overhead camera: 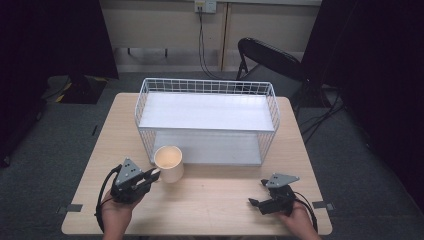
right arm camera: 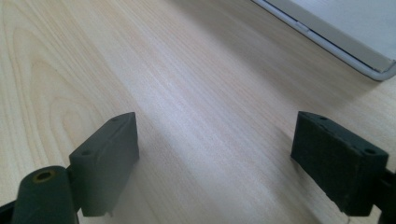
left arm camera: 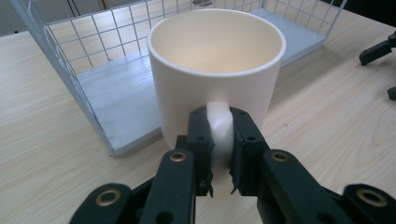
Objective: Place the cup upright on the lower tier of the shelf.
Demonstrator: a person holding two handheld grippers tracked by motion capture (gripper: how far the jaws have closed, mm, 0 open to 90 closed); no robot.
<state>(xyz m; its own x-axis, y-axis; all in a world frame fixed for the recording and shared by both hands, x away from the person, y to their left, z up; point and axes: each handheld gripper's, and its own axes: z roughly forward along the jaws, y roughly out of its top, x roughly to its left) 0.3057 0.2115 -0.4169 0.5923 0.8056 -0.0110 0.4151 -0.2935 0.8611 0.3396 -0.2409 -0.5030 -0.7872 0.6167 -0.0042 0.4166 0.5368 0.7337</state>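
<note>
While the cream mug (left arm camera: 215, 70) is stood upright just before the white wire shelf rack (overhead camera: 207, 117), its handle (left arm camera: 219, 126) is clamped between the left gripper (left arm camera: 219, 140) fingers. The right gripper (right arm camera: 215, 158) fingers are held wide, with bare wooden table (right arm camera: 187, 93) between them.

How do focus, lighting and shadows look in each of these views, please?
High view: even room light on the table, dark corners either side, and the mug casts only a soft shadow. Left gripper view: mug and handle sharp, no glare, the rack slightly soft. Right gripper view: wood grain fairly clear, with near jaw tips blurred and a faint shadow between them.
</note>
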